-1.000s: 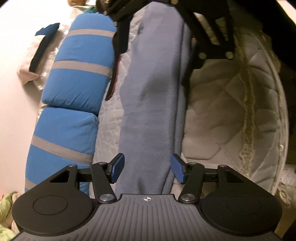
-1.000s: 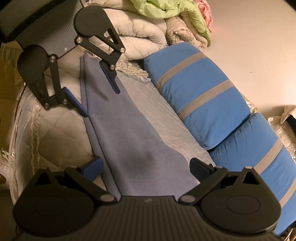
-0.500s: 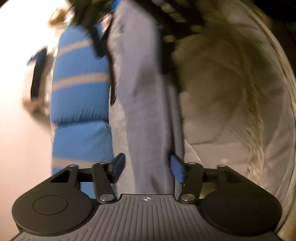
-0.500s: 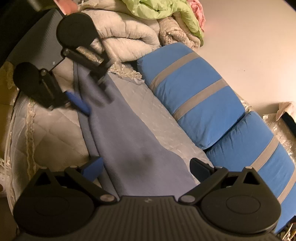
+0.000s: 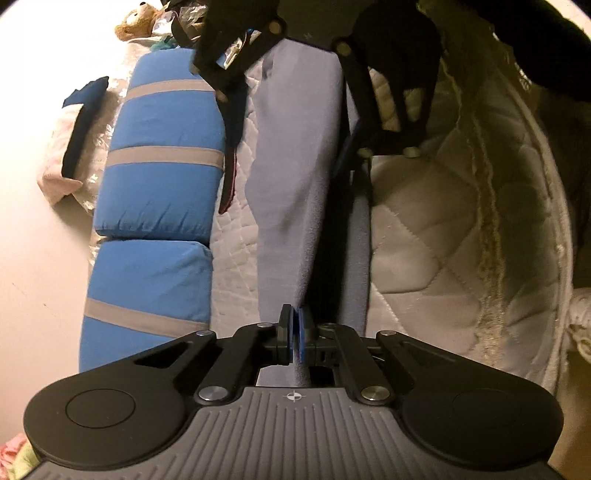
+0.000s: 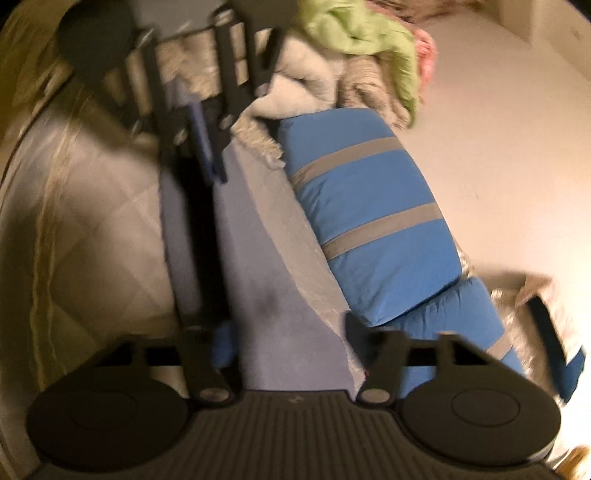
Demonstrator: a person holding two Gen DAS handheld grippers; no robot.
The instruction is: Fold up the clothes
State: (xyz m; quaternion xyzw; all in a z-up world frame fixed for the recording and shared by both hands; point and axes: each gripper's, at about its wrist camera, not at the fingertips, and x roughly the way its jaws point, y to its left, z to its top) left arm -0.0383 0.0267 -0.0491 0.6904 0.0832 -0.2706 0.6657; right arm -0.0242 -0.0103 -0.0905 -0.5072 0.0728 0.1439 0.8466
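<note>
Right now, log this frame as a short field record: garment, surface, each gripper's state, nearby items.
garment: grey-blue cloth, laid lengthwise on the bed
surface: quilted mattress
left gripper: shut on cloth's near end
right gripper: open, fingers straddling cloth's other end
nearby: blue striped pillows, teddy bear, green blanket
image quality: right view blurred

No readable text, labels, brands or numbers anywhere. Only a small crosshair mark (image 5: pixel 294 397) on the left gripper (image 5: pixel 295 338) body.

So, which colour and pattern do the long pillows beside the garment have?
Bright blue with grey stripes across the pillows; the left wrist view shows this best.
</note>
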